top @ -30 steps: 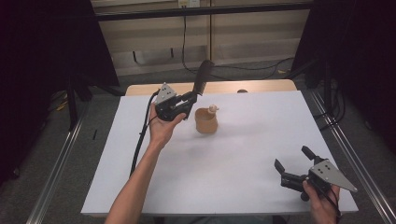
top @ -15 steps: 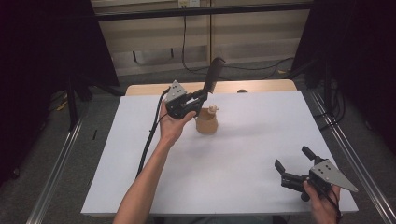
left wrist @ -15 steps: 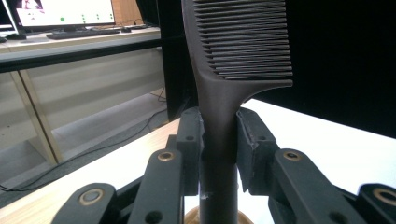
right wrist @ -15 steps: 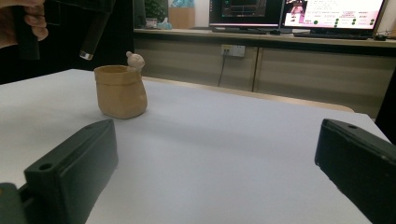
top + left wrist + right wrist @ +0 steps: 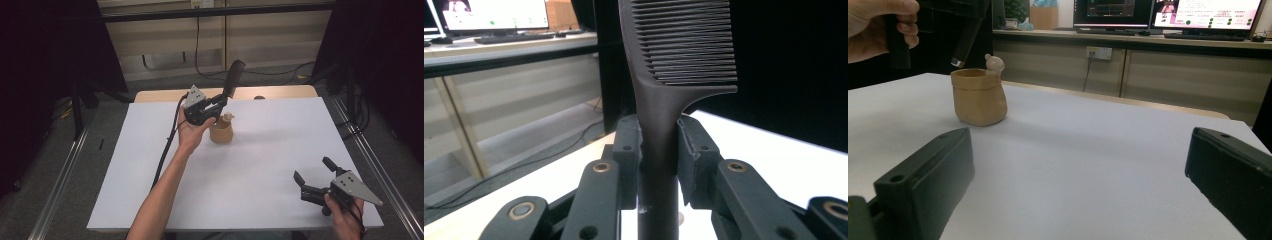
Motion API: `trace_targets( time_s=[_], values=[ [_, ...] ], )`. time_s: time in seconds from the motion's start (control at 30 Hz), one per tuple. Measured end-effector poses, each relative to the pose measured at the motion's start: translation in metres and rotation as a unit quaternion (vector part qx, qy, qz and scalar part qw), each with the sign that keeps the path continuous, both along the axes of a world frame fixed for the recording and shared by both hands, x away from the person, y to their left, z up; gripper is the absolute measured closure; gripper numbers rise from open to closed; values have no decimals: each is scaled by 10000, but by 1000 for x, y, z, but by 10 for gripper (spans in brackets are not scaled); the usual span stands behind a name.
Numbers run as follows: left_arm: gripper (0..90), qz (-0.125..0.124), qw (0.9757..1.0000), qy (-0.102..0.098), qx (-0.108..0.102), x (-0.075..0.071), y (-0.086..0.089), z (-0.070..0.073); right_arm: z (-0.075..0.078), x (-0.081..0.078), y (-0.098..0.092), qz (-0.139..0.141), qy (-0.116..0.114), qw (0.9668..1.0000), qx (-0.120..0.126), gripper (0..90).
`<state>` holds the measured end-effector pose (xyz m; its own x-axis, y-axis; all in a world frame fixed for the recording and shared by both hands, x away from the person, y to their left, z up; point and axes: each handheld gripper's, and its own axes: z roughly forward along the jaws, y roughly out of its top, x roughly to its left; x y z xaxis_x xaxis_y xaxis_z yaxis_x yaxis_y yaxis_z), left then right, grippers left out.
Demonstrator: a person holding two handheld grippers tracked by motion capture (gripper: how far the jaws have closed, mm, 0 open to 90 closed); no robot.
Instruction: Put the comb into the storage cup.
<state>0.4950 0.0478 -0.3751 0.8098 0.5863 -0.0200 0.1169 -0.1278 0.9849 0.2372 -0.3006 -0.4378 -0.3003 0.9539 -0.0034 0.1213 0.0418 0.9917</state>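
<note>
My left claw (image 5: pixel 216 102) clamps the comb (image 5: pixel 233 77) by its handle at upper centre, handle tip just above the cup (image 5: pixel 221 134), so next I lower it straight in; my right claw (image 5: pixel 314 176) idles open and empty at lower right.

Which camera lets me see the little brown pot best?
The right gripper view: the pot stands close and whole, with a small figure at its rim. The high view shows it small, partly behind the left hand.
</note>
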Motion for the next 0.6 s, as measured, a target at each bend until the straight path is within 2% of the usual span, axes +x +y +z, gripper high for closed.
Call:
trace_targets(
  time_s=[0.2, 0.27, 0.3, 0.4, 0.43, 0.6],
  values=[
    [729, -4, 10000, 48, 27, 3, -2, -9, 0, 0, -1, -12, 8, 10000, 3, 0],
    [729, -2, 9999, 100, -49, 4, -3, -13, 0, 0, -1, -2, 14, 10000, 7, 0],
    [729, -1, 10000, 95, 19, 5, -2, -15, 0, 0, -1, 0, 11, 10000, 15, 0],
    [729, 66, 9998, 157, 33, 4, -1, -21, 0, -1, -1, 8, 13, 10000, 5, 0],
    [729, 90, 9999, 120, 81, 5, -1, -22, 0, -1, -1, 8, 14, 10000, 6, 0],
    [729, 76, 9997, 218, 15, 5, 3, -27, -1, 0, -1, 12, 25, 10000, 2, 0]
  ],
)
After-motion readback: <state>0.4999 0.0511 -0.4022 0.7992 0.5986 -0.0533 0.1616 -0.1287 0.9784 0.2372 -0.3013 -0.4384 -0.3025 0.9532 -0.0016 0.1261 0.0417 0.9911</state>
